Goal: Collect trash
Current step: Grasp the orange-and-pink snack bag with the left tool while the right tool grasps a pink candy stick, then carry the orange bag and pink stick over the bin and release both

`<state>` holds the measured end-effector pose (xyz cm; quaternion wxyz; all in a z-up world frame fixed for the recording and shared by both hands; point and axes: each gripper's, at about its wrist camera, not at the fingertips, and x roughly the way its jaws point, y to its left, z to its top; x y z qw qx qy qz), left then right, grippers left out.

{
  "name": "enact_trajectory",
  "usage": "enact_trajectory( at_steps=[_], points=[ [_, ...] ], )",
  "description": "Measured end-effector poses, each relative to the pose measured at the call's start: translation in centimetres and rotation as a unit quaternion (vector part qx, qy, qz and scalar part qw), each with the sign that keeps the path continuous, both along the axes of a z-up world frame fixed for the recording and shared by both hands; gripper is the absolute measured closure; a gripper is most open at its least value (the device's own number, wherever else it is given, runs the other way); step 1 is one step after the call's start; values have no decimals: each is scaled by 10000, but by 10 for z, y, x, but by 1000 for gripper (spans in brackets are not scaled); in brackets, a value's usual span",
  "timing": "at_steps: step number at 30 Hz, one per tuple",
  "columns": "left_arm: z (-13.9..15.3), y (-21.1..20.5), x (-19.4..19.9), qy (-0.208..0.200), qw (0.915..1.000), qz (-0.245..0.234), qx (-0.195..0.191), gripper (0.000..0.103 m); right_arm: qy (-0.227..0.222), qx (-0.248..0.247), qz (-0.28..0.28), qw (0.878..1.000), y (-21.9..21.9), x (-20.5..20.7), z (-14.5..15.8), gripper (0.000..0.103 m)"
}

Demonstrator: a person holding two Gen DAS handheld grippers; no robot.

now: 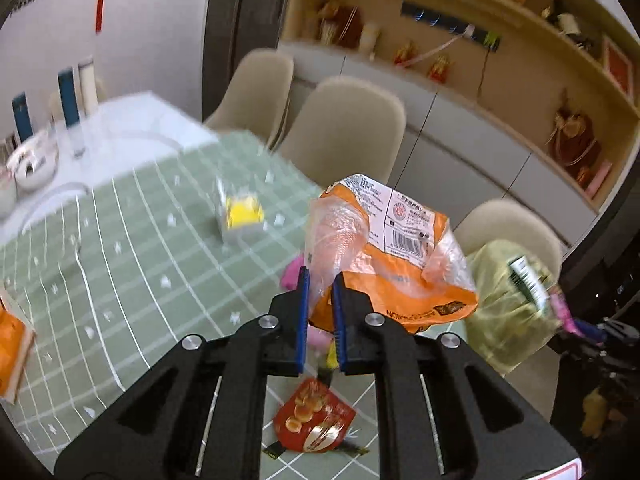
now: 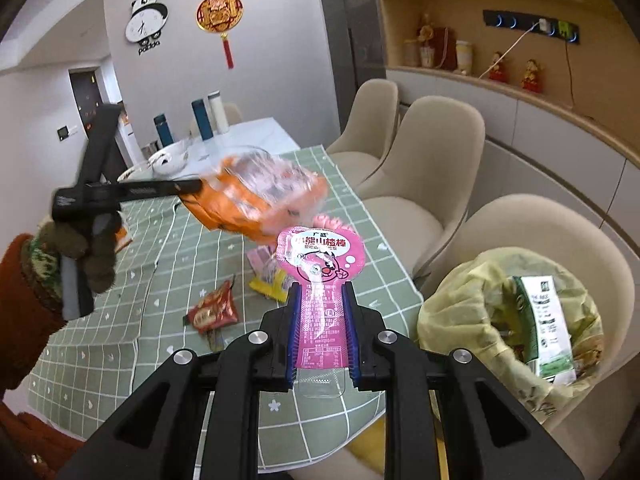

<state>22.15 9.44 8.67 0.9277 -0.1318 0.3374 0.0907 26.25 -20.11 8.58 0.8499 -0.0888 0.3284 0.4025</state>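
two wrappers are up in our grippers right now, neither binned yet. landmark: the yellow-lined trash bin [image 2: 516,312], sitting on the chair nearest us beside the table [image 2: 100,344]. it already has a green-and-white carton [image 2: 546,328] in it, so we reckon collection is partly done.

left gripper [image 1: 320,280]: blue pads nearly together, pinching the clear film edge of an orange snack bag [image 1: 400,280], held in the air to the left of the bin. right gripper [image 2: 320,292]: fingers pinched on the stem of a pink hawthorn-stick wrapper [image 2: 320,258], just left of the bin, not over the opening yet.

left to do, far as we see: on the table left of the bin, a red snack packet [image 2: 214,310], a yellow wrapper [image 2: 268,284] + some pink bits behind the held wrapper. farther from the bin, a yellow-and-white box [image 1: 242,218]; can't tell if that's trash.
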Motion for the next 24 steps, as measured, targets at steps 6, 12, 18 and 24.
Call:
enact_trajectory(
  at_steps=[6,12,18,24],
  points=[
    [34,-21,-8,-470,9987,-214,-4,93,-215,-32,-178,9996,-13,0,14,84],
    [41,-47,7,-608,9956,-631,-345,93,-362,84,-601,9975,-42,8,25,84],
    [35,-85,44,-520,9922,-1111,-205,93,-644,-148,-1117,9916,-77,26,42,84],
    [23,-137,90,-412,9866,-1571,-140,93,-823,-208,-1663,9824,-125,54,58,84]
  ],
)
